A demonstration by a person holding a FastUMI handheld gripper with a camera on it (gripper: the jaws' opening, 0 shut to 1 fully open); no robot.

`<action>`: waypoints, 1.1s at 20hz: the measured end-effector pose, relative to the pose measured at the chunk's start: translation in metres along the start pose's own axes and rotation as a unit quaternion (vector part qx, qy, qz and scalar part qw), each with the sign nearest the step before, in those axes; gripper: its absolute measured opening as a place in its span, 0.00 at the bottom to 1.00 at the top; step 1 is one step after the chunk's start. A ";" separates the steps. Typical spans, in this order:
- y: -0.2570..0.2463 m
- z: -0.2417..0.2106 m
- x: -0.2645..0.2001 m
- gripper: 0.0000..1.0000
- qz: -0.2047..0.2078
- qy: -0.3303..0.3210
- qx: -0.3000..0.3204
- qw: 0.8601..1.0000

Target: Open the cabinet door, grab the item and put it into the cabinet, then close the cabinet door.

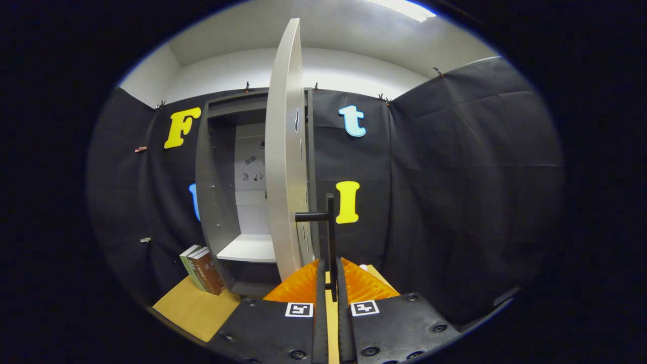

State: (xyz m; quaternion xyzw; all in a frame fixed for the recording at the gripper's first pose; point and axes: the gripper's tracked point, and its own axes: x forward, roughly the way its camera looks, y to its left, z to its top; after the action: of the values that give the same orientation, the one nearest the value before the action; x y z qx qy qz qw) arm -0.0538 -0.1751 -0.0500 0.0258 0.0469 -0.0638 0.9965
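1. Your tall dark grey cabinet (217, 202) stands far left against the booth wall. Its pale grey door (283, 151) is swung open, edge-on to you.
2. The door's thin black bar handle (329, 222) sits just ahead, running down between your fingers.
3. Your gripper (329, 283) has its fingers nearly closed, both pressed on the handle.
4. White shelf (247, 248) shows inside the cabinet.
5. Two upright books (202, 270), green and brown, lean at the cabinet's left base on the tan tabletop (194, 308).
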 end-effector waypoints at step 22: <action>0.106 -0.059 -0.082 0.97 0.117 0.047 -0.032 0.992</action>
State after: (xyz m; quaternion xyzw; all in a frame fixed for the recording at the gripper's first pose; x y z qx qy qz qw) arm -0.1261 -0.0570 -0.0960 0.0026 0.0925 0.0558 0.9941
